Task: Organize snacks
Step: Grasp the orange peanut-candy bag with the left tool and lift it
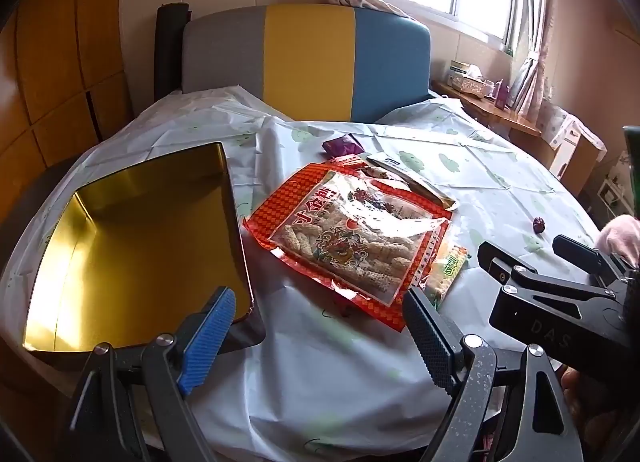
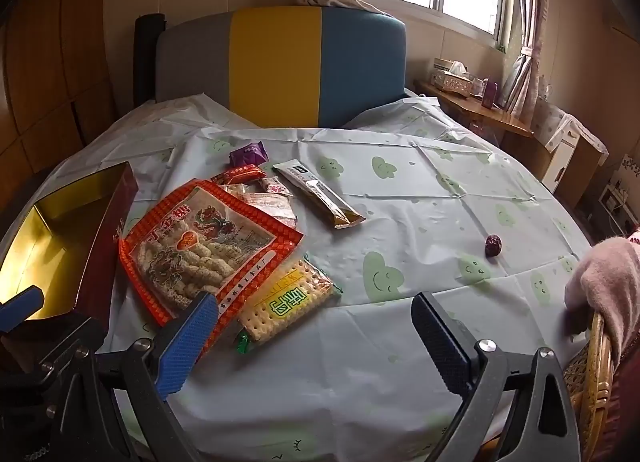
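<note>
On the table, the snacks lie beside the empty gold tin point(image 1: 132, 246). Both the left gripper point(image 1: 320, 326) and right gripper point(image 2: 316, 334) gape wide, holding nothing. Sorting hasn't started, I think; next, grab the red rice-stick bag point(image 2: 200, 246).

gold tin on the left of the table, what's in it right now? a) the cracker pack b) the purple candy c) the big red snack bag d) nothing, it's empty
d: the gold tin shows only its bare shiny inside, while the big red snack bag, the cracker pack and the purple candy all lie on the tablecloth outside it.
</note>
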Available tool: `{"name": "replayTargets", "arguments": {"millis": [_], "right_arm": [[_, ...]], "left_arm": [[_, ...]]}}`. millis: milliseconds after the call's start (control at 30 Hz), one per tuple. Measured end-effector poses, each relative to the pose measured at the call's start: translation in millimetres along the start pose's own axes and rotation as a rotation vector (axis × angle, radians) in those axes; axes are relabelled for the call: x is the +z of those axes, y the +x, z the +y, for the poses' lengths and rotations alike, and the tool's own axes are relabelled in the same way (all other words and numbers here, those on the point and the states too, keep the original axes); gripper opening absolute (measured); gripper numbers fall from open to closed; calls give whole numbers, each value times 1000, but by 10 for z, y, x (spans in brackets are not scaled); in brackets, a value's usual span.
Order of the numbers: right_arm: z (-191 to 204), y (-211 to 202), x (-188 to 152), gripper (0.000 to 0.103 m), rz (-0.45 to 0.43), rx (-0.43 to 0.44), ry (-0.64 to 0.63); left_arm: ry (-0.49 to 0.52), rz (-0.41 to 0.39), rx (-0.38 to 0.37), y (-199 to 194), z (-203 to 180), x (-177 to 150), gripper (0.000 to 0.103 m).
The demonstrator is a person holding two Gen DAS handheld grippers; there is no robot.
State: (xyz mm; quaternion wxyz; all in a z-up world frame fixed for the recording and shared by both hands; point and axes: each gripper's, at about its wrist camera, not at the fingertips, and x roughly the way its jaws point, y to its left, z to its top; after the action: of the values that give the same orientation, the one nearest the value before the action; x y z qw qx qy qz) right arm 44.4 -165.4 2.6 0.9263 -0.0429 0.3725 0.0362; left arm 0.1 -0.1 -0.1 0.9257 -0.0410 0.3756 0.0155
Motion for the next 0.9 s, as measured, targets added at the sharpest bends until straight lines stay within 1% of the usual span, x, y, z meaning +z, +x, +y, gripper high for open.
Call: {"name": "replayTargets", "arguments": {"millis": [633, 667, 700, 733, 767, 800, 867, 900], "right_arm": [[-63, 9, 45, 99, -16, -23, -5], [-75, 11, 51, 99, -18, -25, -5], [-83, 14, 59, 99, -19, -26, -7], [-92, 14, 66, 99, -21, -29, -11], [-108, 15, 80, 99, -24, -33, -15], [-123, 19, 99, 99, -26, -34, -18], [-159, 20, 160, 99, -35, -39, -29], [-176, 19, 201, 99, -42, -43, -41]], "left_arm": [[3, 14, -38, 30, -42, -23, 86], [6, 39, -36, 52, -29, -29, 86], [5, 43, -40, 61, -29, -32, 86], [3, 52, -45, 72, -30, -33, 86], [-9, 84, -63, 89, -22, -33, 86], [-19, 98, -80, 102, -19, -32, 86], [-34, 109, -108, 129, -15, -23, 84], [-37, 96, -122, 136, -17, -18, 83]]}}
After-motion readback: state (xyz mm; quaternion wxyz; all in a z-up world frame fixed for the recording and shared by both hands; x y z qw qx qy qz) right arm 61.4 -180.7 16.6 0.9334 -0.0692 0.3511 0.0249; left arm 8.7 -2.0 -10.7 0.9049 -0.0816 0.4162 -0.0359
